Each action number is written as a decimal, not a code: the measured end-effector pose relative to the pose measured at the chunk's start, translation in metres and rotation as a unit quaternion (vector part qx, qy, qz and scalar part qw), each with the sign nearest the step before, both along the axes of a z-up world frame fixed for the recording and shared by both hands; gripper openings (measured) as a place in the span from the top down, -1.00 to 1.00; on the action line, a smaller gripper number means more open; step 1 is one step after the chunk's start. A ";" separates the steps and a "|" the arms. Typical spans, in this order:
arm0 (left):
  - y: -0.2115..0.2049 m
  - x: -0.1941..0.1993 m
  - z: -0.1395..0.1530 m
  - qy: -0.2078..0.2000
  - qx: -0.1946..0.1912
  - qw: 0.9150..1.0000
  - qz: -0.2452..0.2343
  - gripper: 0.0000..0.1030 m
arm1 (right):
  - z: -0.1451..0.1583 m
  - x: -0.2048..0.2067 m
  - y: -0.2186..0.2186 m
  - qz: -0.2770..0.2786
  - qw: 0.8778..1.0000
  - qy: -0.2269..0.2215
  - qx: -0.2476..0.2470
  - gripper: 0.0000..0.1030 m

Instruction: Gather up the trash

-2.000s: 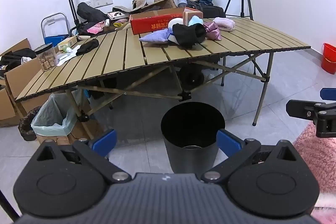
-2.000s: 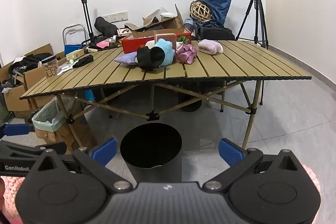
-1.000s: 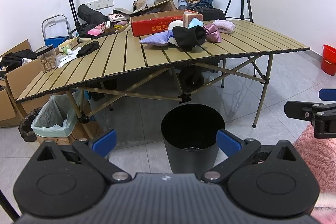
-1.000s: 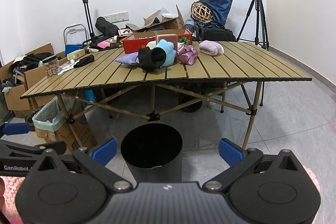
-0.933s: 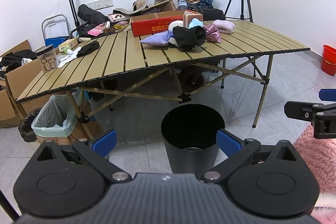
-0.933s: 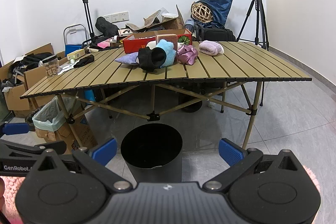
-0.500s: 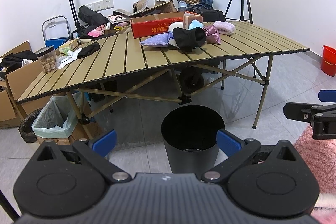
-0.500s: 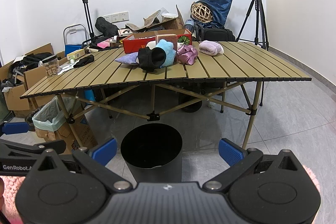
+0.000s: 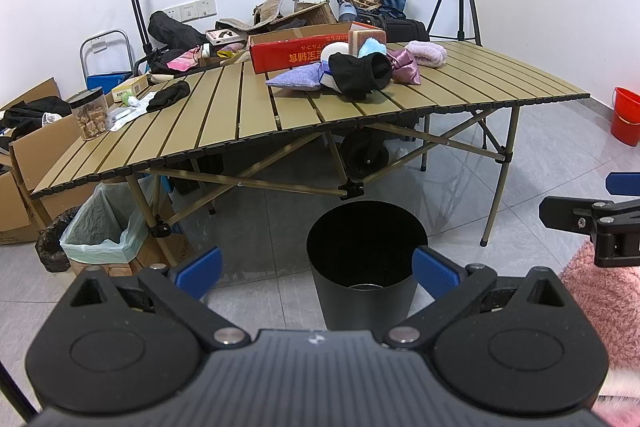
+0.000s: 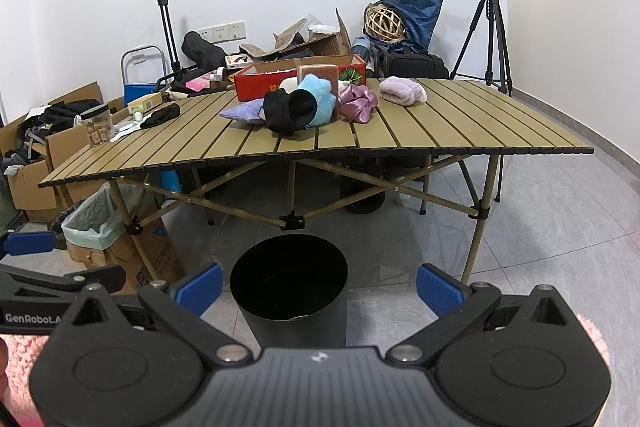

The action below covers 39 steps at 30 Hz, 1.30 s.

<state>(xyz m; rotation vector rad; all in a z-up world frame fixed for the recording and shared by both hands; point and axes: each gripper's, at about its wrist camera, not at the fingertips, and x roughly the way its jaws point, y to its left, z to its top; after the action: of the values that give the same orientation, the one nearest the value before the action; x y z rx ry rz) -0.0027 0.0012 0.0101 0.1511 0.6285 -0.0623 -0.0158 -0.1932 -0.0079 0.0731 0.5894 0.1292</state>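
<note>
A black round bin [image 9: 366,259] [image 10: 289,291] stands on the grey floor in front of the folding slatted table [image 9: 248,123] [image 10: 440,131]. My left gripper [image 9: 318,271] is open with nothing between its blue pads, hovering just short of the bin. My right gripper [image 10: 318,285] is open and empty as well, with the bin a little left of its centre. On the table lie a black cloth roll [image 9: 360,73] [image 10: 286,111], a blue fluffy piece [image 10: 320,99], a purple pouch [image 9: 298,81], a pink satin bundle [image 10: 357,101] and a jar [image 9: 91,117].
A red cardboard box [image 9: 296,51] stands at the table's back. Cardboard boxes and a green-lined bin [image 9: 102,231] crowd the left floor. A tripod [image 10: 494,23] stands at the back right, a red bucket [image 9: 626,115] at the far right. A pink rug [image 9: 608,291] lies near me.
Both views have risen very slightly; the table and bin sit a touch lower in frame. Both grippers stay open and empty.
</note>
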 end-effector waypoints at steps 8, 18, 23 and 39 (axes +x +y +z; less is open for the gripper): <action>0.000 0.000 0.000 0.000 -0.001 1.000 0.000 -1.00 | 0.000 0.000 0.000 0.000 1.000 0.000 0.000 -1.00; 0.000 -0.001 -0.001 -0.001 -0.001 1.000 0.000 -1.00 | 0.001 0.001 -0.001 0.000 1.000 0.001 0.002 -1.00; 0.000 0.000 -0.001 -0.001 -0.001 1.000 0.000 -1.00 | 0.002 0.001 -0.001 0.000 1.000 0.001 0.002 -1.00; 0.000 0.000 0.000 -0.001 -0.003 1.000 0.000 -1.00 | -0.001 0.002 0.000 0.001 1.000 0.002 0.002 -1.00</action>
<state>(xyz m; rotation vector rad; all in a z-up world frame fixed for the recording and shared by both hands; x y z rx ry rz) -0.0032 0.0008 0.0103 0.1461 0.6266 -0.0646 -0.0138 -0.1934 -0.0084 0.0774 0.5937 0.1317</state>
